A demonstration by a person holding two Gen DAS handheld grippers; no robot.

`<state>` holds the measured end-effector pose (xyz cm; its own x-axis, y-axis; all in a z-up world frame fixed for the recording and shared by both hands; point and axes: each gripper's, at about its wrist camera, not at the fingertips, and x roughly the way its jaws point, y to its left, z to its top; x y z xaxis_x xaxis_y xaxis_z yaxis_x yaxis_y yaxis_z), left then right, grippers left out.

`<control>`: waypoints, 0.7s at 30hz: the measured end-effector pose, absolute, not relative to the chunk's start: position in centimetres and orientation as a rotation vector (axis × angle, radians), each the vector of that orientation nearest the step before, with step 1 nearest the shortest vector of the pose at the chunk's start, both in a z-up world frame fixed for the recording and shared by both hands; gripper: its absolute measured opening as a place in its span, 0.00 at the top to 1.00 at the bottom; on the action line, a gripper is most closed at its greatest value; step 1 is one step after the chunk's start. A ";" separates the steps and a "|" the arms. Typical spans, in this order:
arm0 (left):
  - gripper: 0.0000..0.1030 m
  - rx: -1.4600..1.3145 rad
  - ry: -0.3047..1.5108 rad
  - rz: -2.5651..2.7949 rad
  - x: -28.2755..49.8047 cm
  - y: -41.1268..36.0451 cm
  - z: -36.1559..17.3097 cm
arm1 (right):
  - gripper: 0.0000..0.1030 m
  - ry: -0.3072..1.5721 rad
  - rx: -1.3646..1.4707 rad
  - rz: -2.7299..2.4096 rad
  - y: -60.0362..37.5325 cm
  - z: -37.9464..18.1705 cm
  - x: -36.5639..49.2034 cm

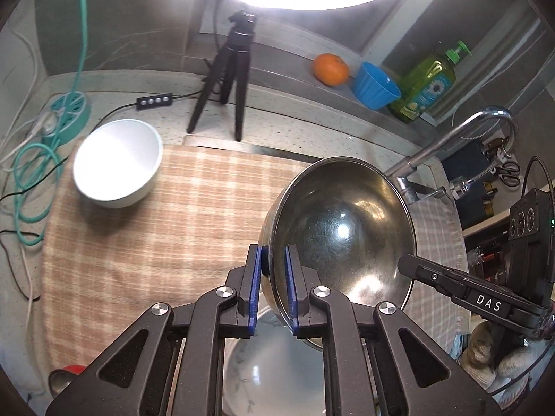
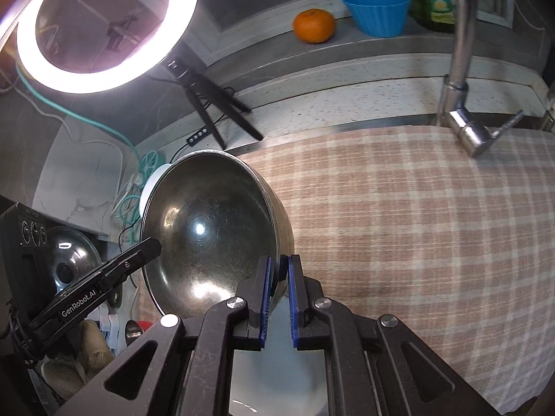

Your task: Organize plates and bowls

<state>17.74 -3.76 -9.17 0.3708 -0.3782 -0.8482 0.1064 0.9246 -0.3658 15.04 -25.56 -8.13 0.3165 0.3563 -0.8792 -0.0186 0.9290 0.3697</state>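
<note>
A steel bowl (image 1: 343, 228) hangs above the checked cloth (image 1: 156, 242), held by both grippers on opposite sides of its rim. My left gripper (image 1: 274, 260) is shut on the rim's left side. My right gripper (image 2: 278, 270) is shut on the rim's right side of the same steel bowl (image 2: 208, 235). The right gripper's body (image 1: 461, 287) shows in the left wrist view, and the left gripper's body (image 2: 97, 284) in the right wrist view. A white bowl (image 1: 118, 163) sits on the cloth at the far left. A white plate (image 1: 270, 364) lies below my fingers, mostly hidden.
A black tripod (image 1: 225, 79) under a ring light (image 2: 104, 27) stands at the back. On the ledge are an orange (image 1: 331, 68), a blue bowl (image 1: 376, 85) and a green soap bottle (image 1: 426, 83). A tap (image 1: 451, 145) rises at the right. Teal cable (image 1: 31, 180) lies at the left.
</note>
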 end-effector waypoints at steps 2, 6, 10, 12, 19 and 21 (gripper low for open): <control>0.89 -0.258 1.155 -0.332 17.9 -4.9 -9.1 | 0.91 1.226 0.322 0.235 -26.7 -8.0 14.8; 0.89 -0.240 1.166 -0.370 18.2 -7.5 -9.2 | 0.91 1.225 0.338 0.195 -29.2 -7.9 14.2; 0.89 -0.233 1.189 -0.403 18.5 -9.9 -10.0 | 0.91 1.222 0.359 0.165 -31.7 -8.2 13.8; 0.89 -0.233 1.205 -0.416 18.5 -10.9 -10.5 | 0.91 1.225 0.365 0.145 -32.9 -8.5 13.6; 0.89 -0.198 1.242 -0.449 18.4 -14.2 -11.6 | 0.92 1.235 0.384 0.091 -36.0 -9.7 12.8; 0.89 -0.186 1.250 -0.455 18.3 -14.9 -11.9 | 0.92 1.245 0.391 0.079 -36.7 -10.1 12.6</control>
<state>18.28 -14.94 -11.92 0.2404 -0.4296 -0.8705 0.2303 0.8964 -0.3788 12.58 -36.74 -10.12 0.3269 0.2691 -0.9059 0.1520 0.9312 0.3314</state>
